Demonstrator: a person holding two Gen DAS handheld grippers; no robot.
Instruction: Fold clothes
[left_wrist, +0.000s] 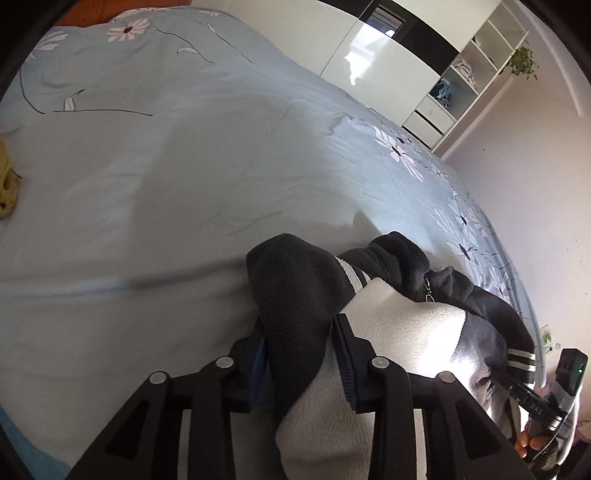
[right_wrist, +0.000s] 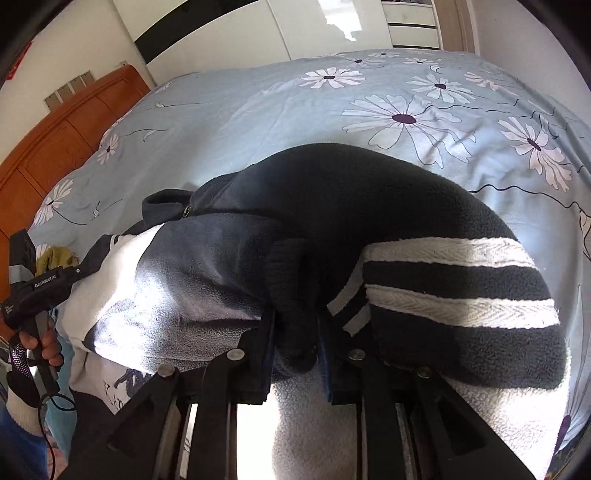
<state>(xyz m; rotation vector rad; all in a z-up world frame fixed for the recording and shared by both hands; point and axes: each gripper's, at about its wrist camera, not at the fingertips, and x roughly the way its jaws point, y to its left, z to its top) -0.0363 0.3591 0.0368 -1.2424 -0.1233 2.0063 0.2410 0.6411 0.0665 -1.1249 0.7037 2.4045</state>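
Black-and-white fleece jacket (right_wrist: 332, 206) is bunched up near the edge of the bed (left_wrist: 184, 177), on the flowery blue sheet. Left tongs (left_wrist: 299, 354) are clamped on a dark fold of it, right tongs (right_wrist: 295, 343) pinch a ribbed cuff (right_wrist: 291, 280).

The right gripper (right_wrist: 295, 332) pinched a dark ribbed cuff (right_wrist: 291, 295) of the fleece jacket (right_wrist: 332, 192) between its fingers. The white-striped sleeve (right_wrist: 461, 280) bulged at three o'clock. At nine o'clock a hand (right_wrist: 44, 341) held the left gripper (right_wrist: 33, 291) (its fingers hidden) over the flowered bedspread (right_wrist: 258, 103).
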